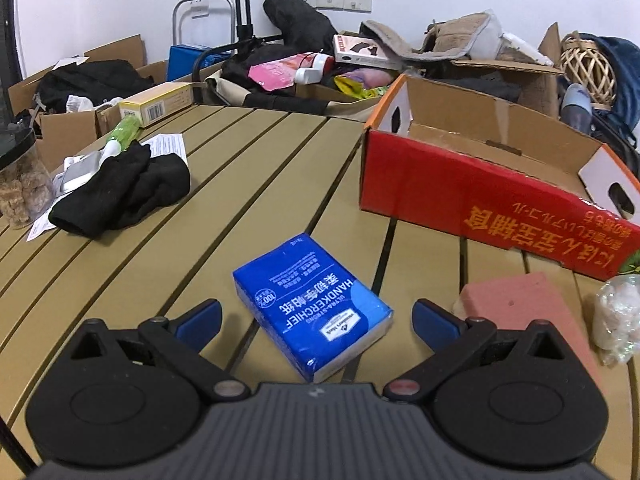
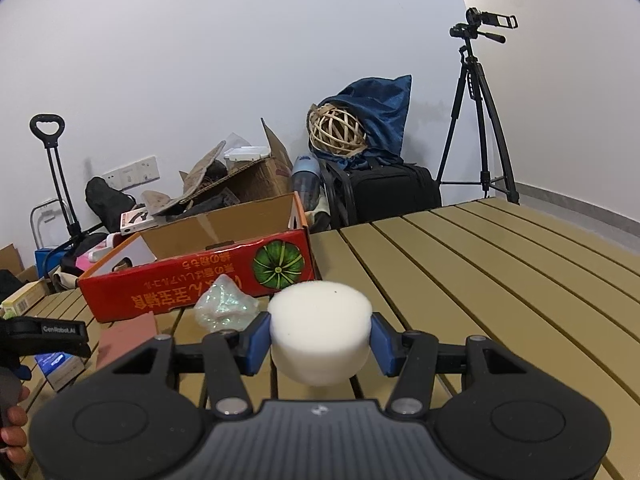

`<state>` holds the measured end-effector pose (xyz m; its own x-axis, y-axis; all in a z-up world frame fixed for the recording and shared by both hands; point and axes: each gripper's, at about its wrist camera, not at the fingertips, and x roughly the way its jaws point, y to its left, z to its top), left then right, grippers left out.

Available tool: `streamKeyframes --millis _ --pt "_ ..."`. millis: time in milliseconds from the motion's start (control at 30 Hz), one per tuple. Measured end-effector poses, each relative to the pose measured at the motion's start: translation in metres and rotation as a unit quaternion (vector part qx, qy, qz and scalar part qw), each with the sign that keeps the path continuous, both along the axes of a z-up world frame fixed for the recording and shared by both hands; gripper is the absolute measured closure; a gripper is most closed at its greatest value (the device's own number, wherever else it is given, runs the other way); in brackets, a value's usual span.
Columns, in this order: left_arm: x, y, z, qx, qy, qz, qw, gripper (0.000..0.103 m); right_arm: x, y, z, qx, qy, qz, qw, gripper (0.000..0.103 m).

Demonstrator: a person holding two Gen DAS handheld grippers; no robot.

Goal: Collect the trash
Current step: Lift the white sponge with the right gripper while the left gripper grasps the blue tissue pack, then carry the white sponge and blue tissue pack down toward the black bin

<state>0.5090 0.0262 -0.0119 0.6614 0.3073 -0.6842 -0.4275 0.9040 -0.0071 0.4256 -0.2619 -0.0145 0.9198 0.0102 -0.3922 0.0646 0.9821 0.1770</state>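
Foam, a white round puck (image 2: 319, 334), sat pinched between the blue pads (image 2: 258, 342) of the right gripper (image 2: 319, 340), lifted clear of the slatted table (image 2: 500, 280); its underside could not be seen. Just beyond it a crumpled iridescent wrapper (image 2: 226, 306) lay against the front wall of the red cardboard box (image 2: 192, 284), which stood open-topped, its floor hidden behind that wall. A pink block (image 2: 128, 338) lay near the wrapper, its near end cut off behind the gripper body.

In the left wrist view the left gripper (image 1: 316, 320) pointed steeply down at the table, its fingers (image 1: 202, 318) spread wide and touching nothing. Between them lay a blue handkerchief pack (image 1: 310, 306), flat on the slats, its near corner hidden under the gripper housing. The pink block and the wrapper lay at the right edge of that view, the wrapper partly cropped. A black cloth (image 1: 120, 192) lay well to the left over some papers, beside a jar (image 1: 20, 184) cut off by the frame.

At the left edge of the right wrist view, part of a hand (image 2: 12, 428) gripped the left gripper's handle, mostly out of frame.
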Motion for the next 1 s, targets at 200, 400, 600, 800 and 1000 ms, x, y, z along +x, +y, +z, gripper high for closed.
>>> streamKeyframes --millis 200,400,600,800,1000 --pt "0.008 0.005 -0.003 -0.007 0.003 0.014 0.9999 0.001 0.002 0.002 0.0 0.005 -0.001 0.004 1.0 0.052" --pt "0.007 0.005 -0.006 -0.005 0.0 0.02 0.9998 0.021 0.002 0.008 0.0 0.005 -0.005 0.012 1.0 0.051" --pt "0.0 0.009 -0.005 -0.009 -0.015 0.023 0.9996 0.026 0.001 0.01 0.001 0.006 -0.009 0.018 1.0 0.051" --pt "-0.009 0.009 -0.004 -0.002 -0.023 0.015 0.9996 0.027 0.0 0.012 0.002 0.006 -0.011 0.025 1.0 0.051" --pt "-0.026 0.003 0.004 0.023 -0.039 -0.003 0.999 0.027 -0.004 0.017 0.004 0.001 -0.015 0.037 0.999 0.051"
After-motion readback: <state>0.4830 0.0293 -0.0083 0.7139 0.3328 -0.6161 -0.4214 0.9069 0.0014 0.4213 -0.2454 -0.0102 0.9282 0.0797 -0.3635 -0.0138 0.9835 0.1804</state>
